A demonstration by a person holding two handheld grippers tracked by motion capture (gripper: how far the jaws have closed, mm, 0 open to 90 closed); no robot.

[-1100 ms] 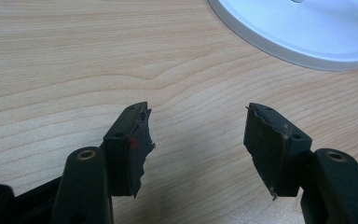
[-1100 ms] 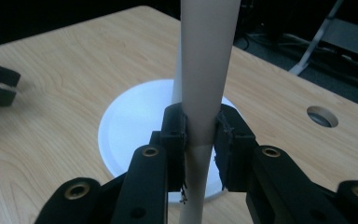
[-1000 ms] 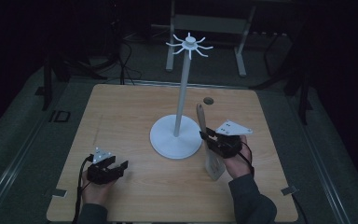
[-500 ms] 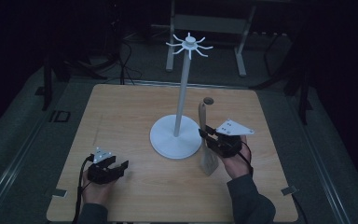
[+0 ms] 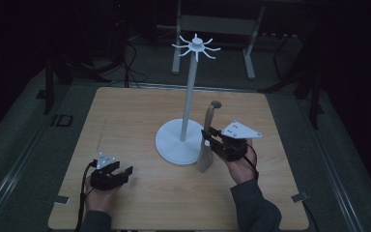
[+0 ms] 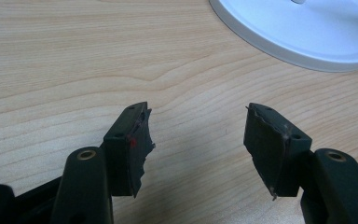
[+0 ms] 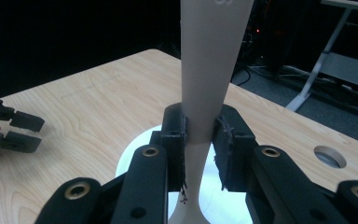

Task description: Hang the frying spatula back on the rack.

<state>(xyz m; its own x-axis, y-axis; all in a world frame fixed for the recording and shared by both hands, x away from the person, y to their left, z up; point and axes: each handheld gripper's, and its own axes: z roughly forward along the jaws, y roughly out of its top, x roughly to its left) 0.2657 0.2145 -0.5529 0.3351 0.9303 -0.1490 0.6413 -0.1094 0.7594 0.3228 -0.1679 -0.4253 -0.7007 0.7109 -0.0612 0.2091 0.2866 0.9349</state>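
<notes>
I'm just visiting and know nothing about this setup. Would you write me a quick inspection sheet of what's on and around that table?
Surface: wooden table, with a round hole near its far edge.
Job's things: white stand with a round base and hooks on top; beige spatula held upright beside it.
Clutter: nothing seen.
Grippers: left gripper open over bare wood; right gripper shut on the spatula's handle.
Cables: black cable trailing from the left gripper; more cables on the floor behind.
Surroundings: dark room, metal frame beyond the table.
</notes>
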